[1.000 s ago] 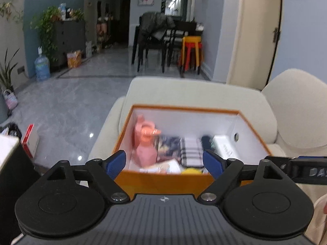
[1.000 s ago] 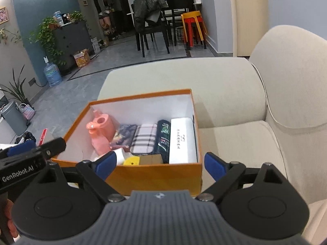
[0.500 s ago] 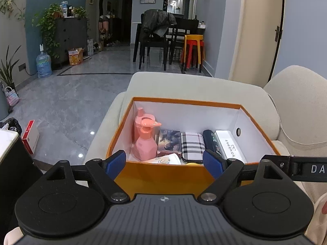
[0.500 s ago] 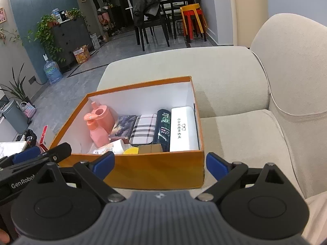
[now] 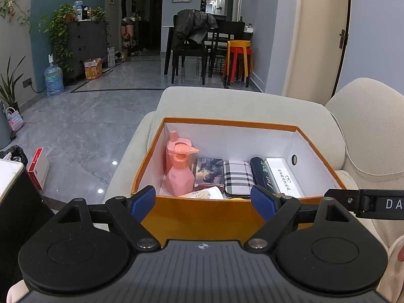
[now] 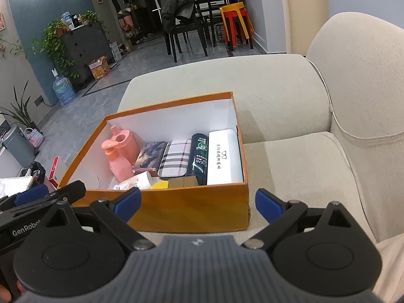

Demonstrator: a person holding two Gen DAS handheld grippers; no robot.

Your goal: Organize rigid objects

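An orange box (image 5: pixel 202 217) (image 6: pixel 192 204) with white inner walls rests on a beige sofa seat. Inside stand a pink pump bottle (image 5: pixel 178 174) (image 6: pixel 118 161) with a pink cup behind it, a picture box (image 5: pixel 208 171), a plaid case (image 5: pixel 237 179) (image 6: pixel 175 159), a dark tube (image 6: pixel 199 156) and a white glasses case (image 5: pixel 282 179) (image 6: pixel 223 157). A yellow item (image 6: pixel 159 184) lies at the near wall. My left gripper (image 5: pixel 203 203) is open in front of the box's near wall, empty. My right gripper (image 6: pixel 198 203) is open too, at the box's near right corner.
The sofa's armrest (image 6: pixel 252 80) lies behind the box and its backrest (image 6: pixel 358 75) rises to the right. Grey tiled floor (image 5: pixel 88 121) spreads to the left, with a red box (image 5: pixel 38 166), a water jug (image 5: pixel 53 80), dark dining chairs (image 5: pixel 192 50) and coloured stools (image 5: pixel 238 58) farther off.
Both grippers have drawn back and risen a little from the box, so more of its inside shows. Both stay open and nothing in the box moved.
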